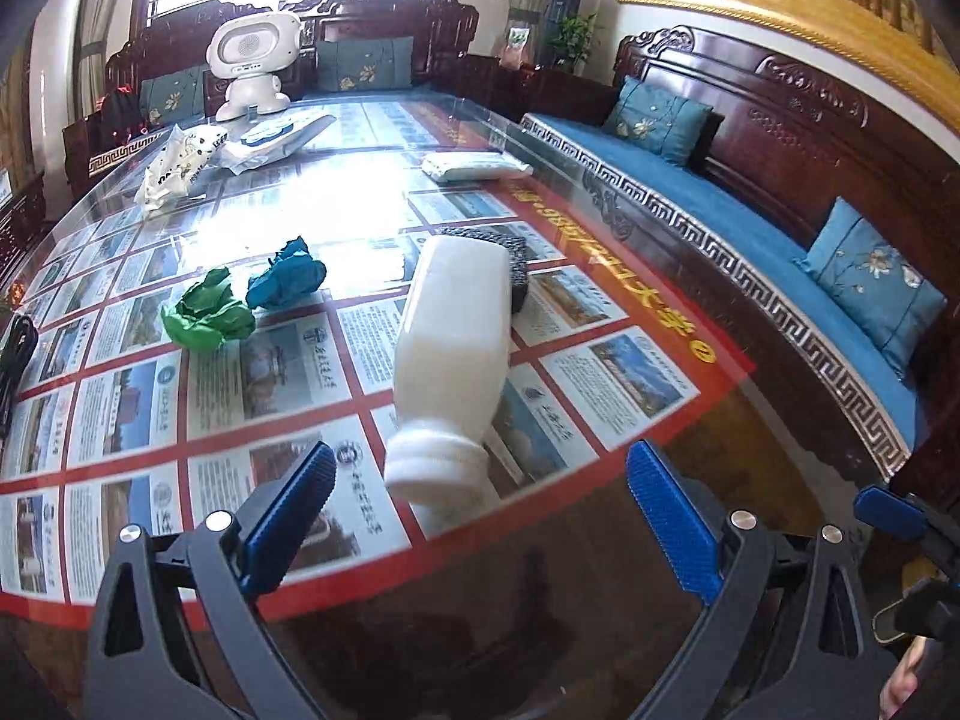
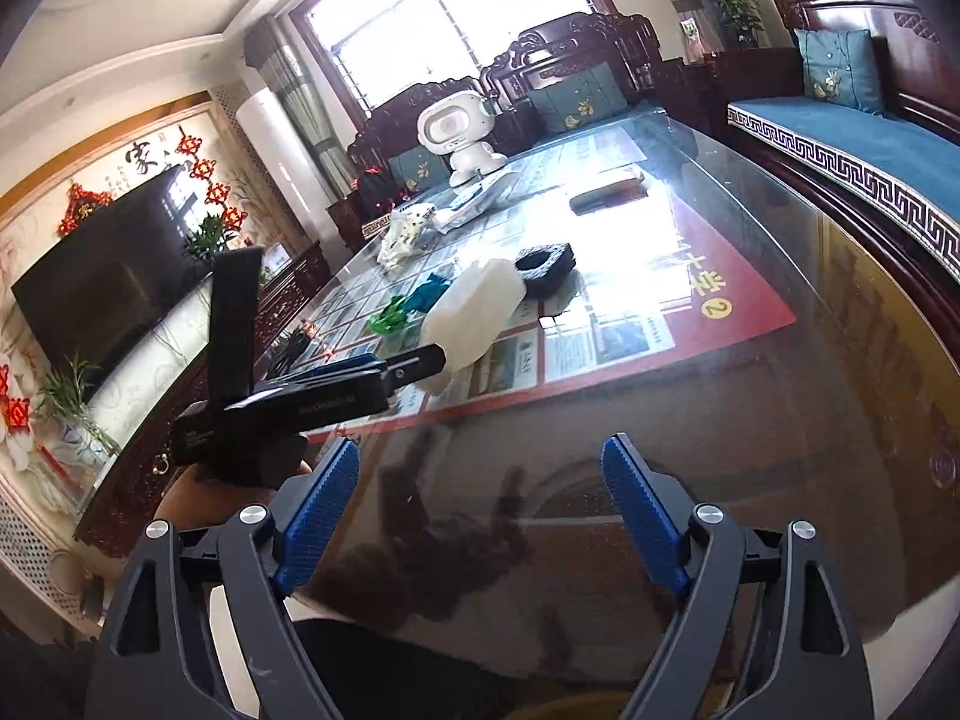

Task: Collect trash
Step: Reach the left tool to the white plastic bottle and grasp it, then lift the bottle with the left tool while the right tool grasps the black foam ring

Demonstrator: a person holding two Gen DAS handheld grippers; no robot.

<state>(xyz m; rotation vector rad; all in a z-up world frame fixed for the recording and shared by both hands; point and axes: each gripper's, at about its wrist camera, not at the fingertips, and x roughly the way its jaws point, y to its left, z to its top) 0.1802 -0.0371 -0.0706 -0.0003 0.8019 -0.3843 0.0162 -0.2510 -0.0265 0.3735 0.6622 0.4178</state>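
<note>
A white plastic bottle (image 1: 451,354) lies on its side on the glass table, cap end toward me. My left gripper (image 1: 480,510) is open, its blue pads on either side of the cap, apart from it. A green crumpled paper (image 1: 207,312) and a teal crumpled paper (image 1: 287,277) lie left of the bottle. A black foam ring (image 1: 510,258) lies behind it. My right gripper (image 2: 480,504) is open and empty over the table's near edge. In the right wrist view the left gripper (image 2: 414,369) reaches the bottle (image 2: 474,312).
A white toy robot (image 1: 249,63), plastic snack bags (image 1: 180,159) and a folded white packet (image 1: 474,166) sit at the far end. A black cable (image 1: 15,354) lies at the left edge. A blue-cushioned wooden sofa (image 1: 750,228) runs along the right. A TV (image 2: 108,282) stands left.
</note>
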